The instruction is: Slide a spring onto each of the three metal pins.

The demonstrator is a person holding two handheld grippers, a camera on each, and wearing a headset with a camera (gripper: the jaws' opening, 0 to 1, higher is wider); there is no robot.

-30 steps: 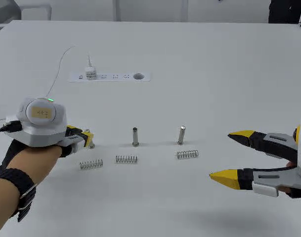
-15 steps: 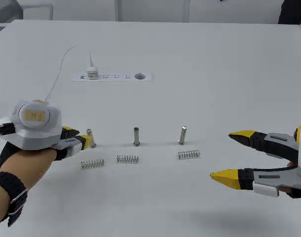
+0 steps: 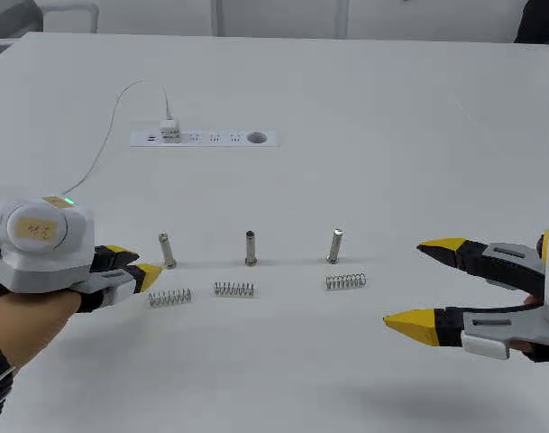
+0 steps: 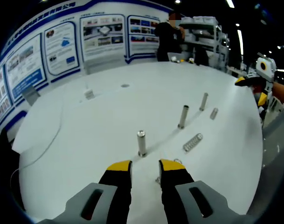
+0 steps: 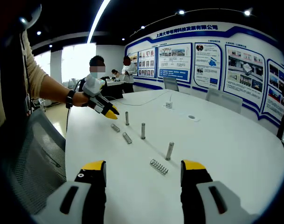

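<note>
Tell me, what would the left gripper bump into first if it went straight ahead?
Probably the nearest metal pin, standing upright just beyond the open jaws of the left gripper. A spring lies close beside that line, so it's hard to be sure.

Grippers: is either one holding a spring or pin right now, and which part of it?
Nothing is held. The left gripper and the right gripper are both open, nothing between their fingers, and the springs lie loose on the table.

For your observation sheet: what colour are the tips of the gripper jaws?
Yellow, best seen in the head view on the right gripper.
</note>
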